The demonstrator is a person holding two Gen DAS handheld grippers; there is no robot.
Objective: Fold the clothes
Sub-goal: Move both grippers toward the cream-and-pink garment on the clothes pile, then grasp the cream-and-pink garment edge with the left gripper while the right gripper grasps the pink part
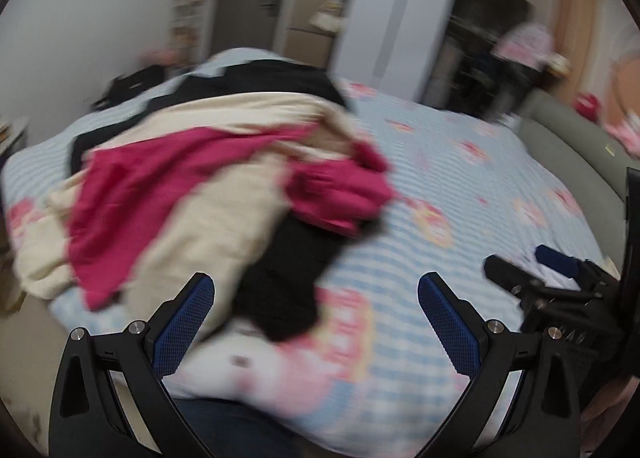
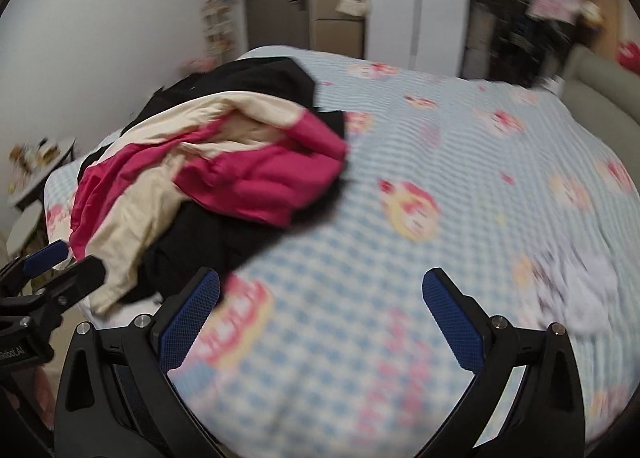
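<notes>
Clothes (image 1: 188, 194) lie in a loose, unfolded heap on the left half of the bed (image 1: 460, 186), as the left wrist view frames it. The heap holds three layers that can be told apart: a magenta garment (image 1: 132, 198) draped across the top, a cream garment (image 1: 208, 226) beneath and around it, and black fabric (image 1: 288, 266) showing at the near edge and again at the far side. How many black pieces there are cannot be told. Both views are motion-blurred, so seams and garment types are not readable.

Left gripper (image 1: 316, 298): fingers spread wide apart, nothing between them. It hangs above the near edge of the bed, with its left finger (image 1: 188, 318) just in front of the heap's near corner; contact with the cloth cannot be confirmed.

Right gripper (image 2: 320, 298): fingers likewise spread wide, holding nothing. It sits over the bare checked bedcover (image 2: 400, 258), to the right of the heap (image 2: 208, 178), clear of the clothes. In this view the left gripper (image 2: 56, 270) appears at the lower left, beside the heap's near corner.

A white patterned item (image 2: 568, 282) lies on the cover at the right, well apart from the heap; its nature cannot be told. A grey headboard (image 1: 568, 146) borders the bed's right side. White wardrobe doors (image 1: 396, 6) stand behind the bed.
</notes>
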